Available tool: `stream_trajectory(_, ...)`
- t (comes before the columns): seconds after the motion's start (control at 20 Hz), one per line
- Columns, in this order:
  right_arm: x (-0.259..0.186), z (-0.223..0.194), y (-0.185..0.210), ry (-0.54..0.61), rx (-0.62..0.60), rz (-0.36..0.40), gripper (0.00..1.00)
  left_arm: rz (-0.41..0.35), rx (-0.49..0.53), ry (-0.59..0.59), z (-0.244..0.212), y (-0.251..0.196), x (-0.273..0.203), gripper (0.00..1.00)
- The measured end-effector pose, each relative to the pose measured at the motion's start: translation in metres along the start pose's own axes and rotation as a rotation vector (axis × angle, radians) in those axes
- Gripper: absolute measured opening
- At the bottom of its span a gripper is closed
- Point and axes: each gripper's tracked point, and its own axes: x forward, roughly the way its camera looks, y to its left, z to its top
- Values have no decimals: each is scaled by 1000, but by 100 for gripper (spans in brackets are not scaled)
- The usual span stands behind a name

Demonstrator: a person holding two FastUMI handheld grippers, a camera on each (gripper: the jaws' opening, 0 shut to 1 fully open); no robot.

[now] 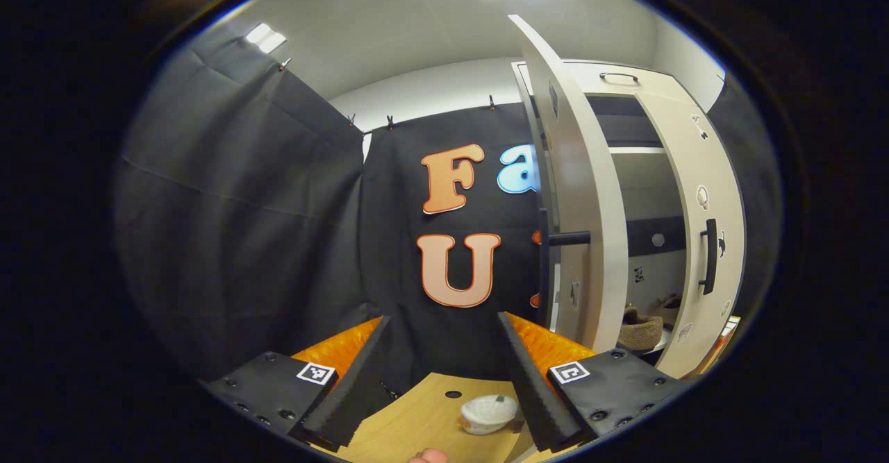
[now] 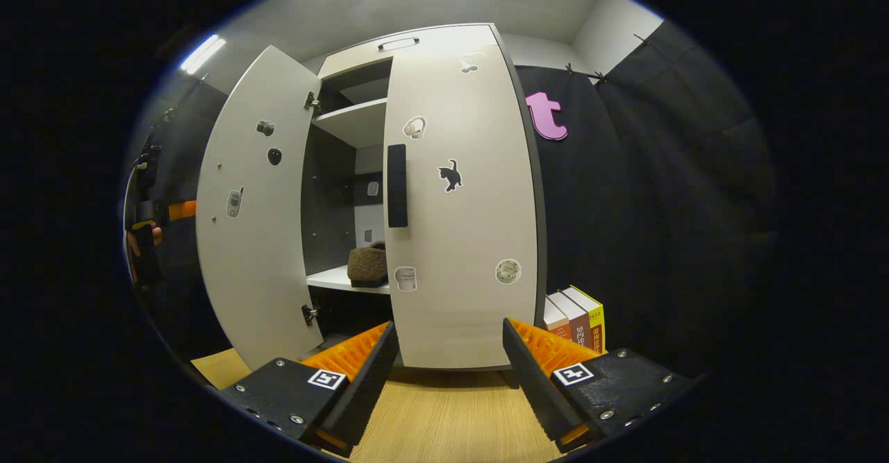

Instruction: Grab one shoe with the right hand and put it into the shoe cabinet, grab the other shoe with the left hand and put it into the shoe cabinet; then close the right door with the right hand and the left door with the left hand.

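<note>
Both shoes (image 1: 640, 329) sit on the cabinet shelf, right door (image 2: 462, 199) looks shut. Left door (image 1: 580, 192) stands ajar, edge-on just right of my left tongs (image 1: 442, 366), handle (image 1: 568, 238) facing them. Both tongs apart, empty; right tongs (image 2: 450, 369) face the closed door. Second shoe mostly hidden, probably behind the first.

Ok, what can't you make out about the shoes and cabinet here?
- Right gripper view: brown fuzzy shoe is partly hidden by the closed right cabinet door; a second shoe cannot be confirmed.
- Left gripper view: open left cabinet door covers most of the shelf; shoes are small and dim.
</note>
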Motion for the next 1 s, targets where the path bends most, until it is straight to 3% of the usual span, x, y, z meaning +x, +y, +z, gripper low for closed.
stream_trajectory(0.45,-3,9,-3,-31,15,7,93,-57,-12,16,1,-31,-13,89)
stream_trajectory(0.6,-5,10,-7,-34,16,6,93,-101,-58,33,0,-51,-20,89)
stream_trajectory(0.65,-7,11,-9,-35,17,2,93,-117,-63,34,0,-59,-21,94)
stream_trajectory(1.0,-15,15,-23,-47,20,-30,93,-269,-77,38,3,-131,-28,90)
